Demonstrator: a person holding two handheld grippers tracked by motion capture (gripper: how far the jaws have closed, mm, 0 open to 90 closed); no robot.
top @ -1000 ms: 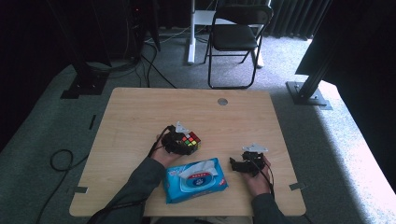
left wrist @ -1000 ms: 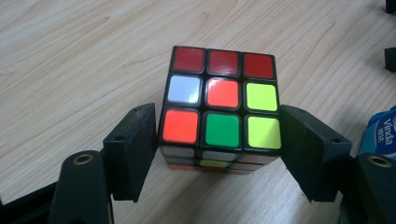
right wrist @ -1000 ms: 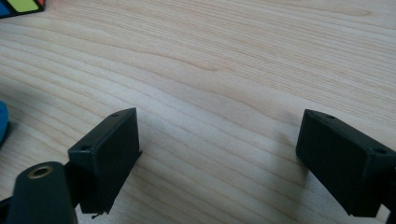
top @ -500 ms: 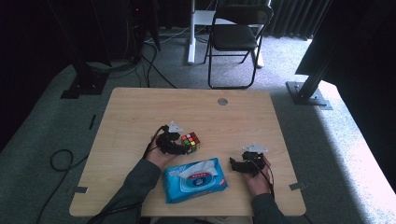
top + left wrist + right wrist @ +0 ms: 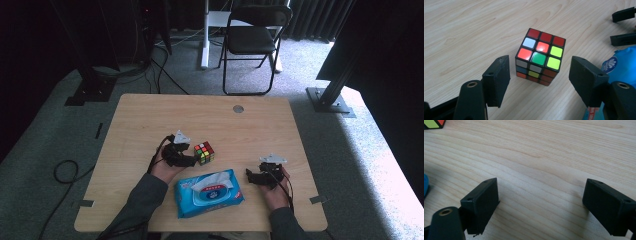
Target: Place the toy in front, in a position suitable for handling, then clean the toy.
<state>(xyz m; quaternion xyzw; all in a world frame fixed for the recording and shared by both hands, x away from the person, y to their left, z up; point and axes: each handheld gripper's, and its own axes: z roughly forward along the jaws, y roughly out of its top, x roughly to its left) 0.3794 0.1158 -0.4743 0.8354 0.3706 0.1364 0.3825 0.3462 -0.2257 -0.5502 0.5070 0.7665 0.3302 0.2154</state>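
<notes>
cube (image 5: 539, 56) freed | left gripper (image 5: 539, 80) fingers now spread, backed off

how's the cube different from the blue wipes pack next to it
The cube is a small, rigid block of many colours with black edges; the wipes pack is larger, flat, soft-looking and nearly all blue with a white label. The cube stands in front of the open left gripper, apart from its jaws; the wipes pack lies between the two hands, nearer the table's front edge. Both rest on the table, and neither is gripped.
</notes>
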